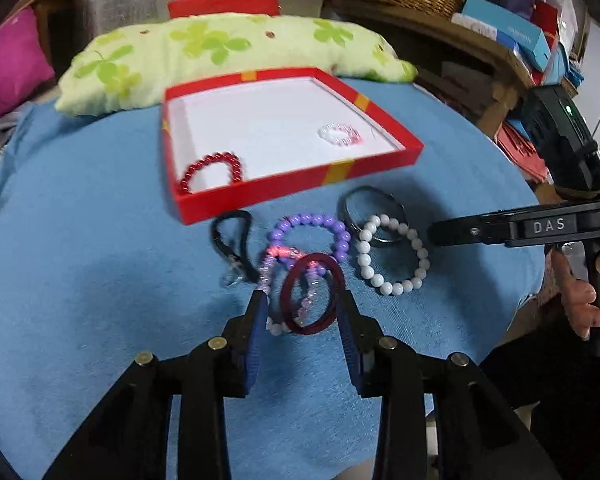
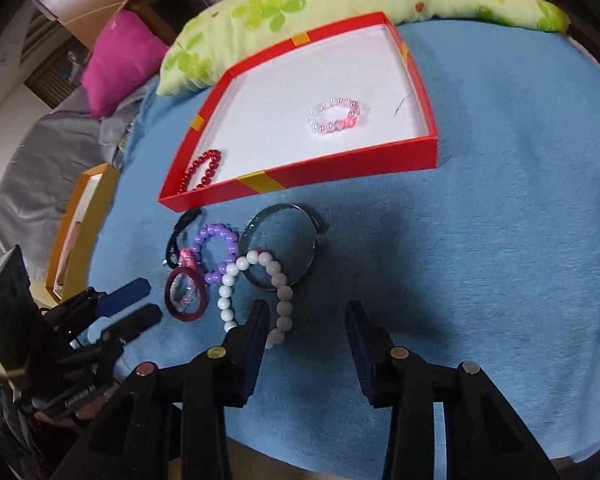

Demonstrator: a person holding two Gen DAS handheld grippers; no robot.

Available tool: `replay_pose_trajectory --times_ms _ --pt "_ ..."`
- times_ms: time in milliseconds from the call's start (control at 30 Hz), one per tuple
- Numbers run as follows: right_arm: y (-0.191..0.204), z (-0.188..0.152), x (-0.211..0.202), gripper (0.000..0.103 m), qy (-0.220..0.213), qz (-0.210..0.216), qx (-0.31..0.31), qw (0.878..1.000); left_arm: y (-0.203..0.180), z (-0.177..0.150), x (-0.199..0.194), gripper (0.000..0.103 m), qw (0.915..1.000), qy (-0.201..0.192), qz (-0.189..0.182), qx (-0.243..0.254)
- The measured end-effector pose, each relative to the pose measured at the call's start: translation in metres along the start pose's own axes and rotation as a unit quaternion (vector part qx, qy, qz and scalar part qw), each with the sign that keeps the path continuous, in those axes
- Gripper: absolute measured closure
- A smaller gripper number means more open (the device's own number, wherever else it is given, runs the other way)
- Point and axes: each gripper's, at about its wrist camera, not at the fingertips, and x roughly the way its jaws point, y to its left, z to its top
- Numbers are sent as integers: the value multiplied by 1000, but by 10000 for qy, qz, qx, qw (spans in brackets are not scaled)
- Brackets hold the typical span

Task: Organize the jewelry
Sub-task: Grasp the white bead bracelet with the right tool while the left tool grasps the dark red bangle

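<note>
Jewelry is lying in a loose cluster on a blue cloth (image 1: 100, 260), just in front of a red box (image 1: 292, 184) with a white floor. Leftmost in the box, a red bead bracelet (image 1: 214, 170) is resting in the near corner; a pale pink bead bracelet (image 1: 339, 134) is sitting toward the box's right side. On the cloth, going left to right: a black cord piece (image 1: 230, 240) is lying nearest the box's corner, a purple bead bracelet (image 1: 312, 236) is overlapping a pink-and-clear bead strand (image 1: 276, 268), a dark red bangle (image 1: 312, 294) is lying across that strand, a metal bangle (image 1: 374, 216) is sitting under a white bead bracelet (image 1: 392, 256).

Left gripper (image 1: 303, 300) is standing spread wide, its fingers flanking the dark red bangle, which is lying between them; contact cannot be told. Right gripper (image 2: 307, 312) is hovering with fingers parted, gripping nothing; the white bead bracelet's near end is lying just beside its left finger, mostly outside the gap.
</note>
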Motion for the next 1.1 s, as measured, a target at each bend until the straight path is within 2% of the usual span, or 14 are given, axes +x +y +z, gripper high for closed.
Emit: replay_pose_trajectory --times_ms 133,200,267,333,433,700,867,1100 --pt "7 -3 12 70 68 -243 -157 9996 -5 6 11 76 9998 80 -134 109" --pt "13 -2 16 78 37 -352 -254 9991 -4 7 19 82 9997 160 -89 129" --pt "17 -2 17 92 26 -469 -414 9980 -1 8 23 89 9997 225 -102 59" --pt "20 -3 15 92 19 -547 -574 9968 2 8 27 92 9996 262 -97 38" --pt "19 -2 6 92 -58 -439 -620 9971 1 7 27 95 9996 256 -77 74" --pt "-1 13 -35 92 -597 63 -182 9980 0 7 12 98 9999 36 -120 95" --pt "-8 16 -43 92 -676 72 -44 9977 1 9 5 98 9998 -79 -25 195" --pt "1 16 -30 92 -587 97 -137 9981 0 9 28 97 9993 271 106 242"
